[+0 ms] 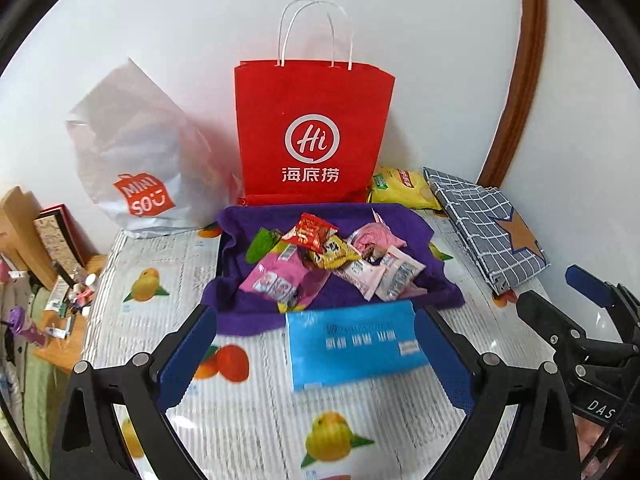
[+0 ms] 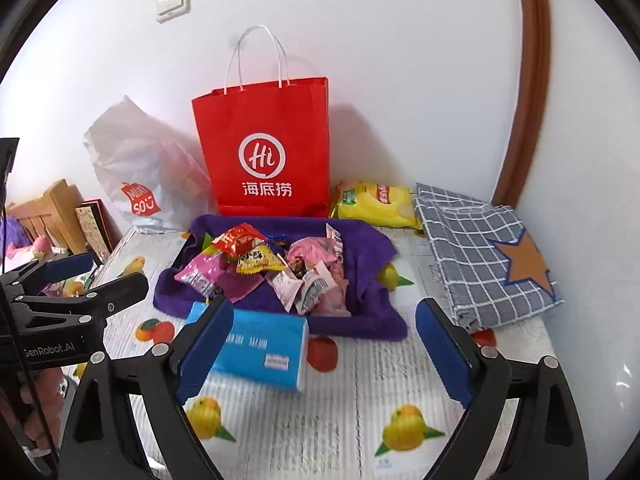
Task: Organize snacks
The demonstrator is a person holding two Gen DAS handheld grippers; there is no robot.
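A pile of small snack packets [image 1: 328,264] [image 2: 272,272] lies on a purple towel [image 1: 248,312] [image 2: 360,324] in the middle of the table. A blue tissue pack [image 1: 356,348] [image 2: 260,348] lies flat just in front of the towel. A yellow chip bag [image 1: 404,188] [image 2: 372,204] lies behind the towel to the right. A red paper bag [image 1: 312,132] [image 2: 264,148] stands upright at the wall. My left gripper [image 1: 316,364] is open and empty, its jaws either side of the tissue pack's near end. My right gripper [image 2: 324,352] is open and empty, to the right of the left one [image 2: 76,292].
A white Miniso bag [image 1: 136,160] [image 2: 136,172] leans at the wall on the left. A folded grey checked cloth with a star [image 1: 492,232] [image 2: 488,252] lies at the right. The fruit-print table cover [image 1: 280,420] [image 2: 320,432] ends at the left, beside a cluttered wooden shelf [image 1: 60,280].
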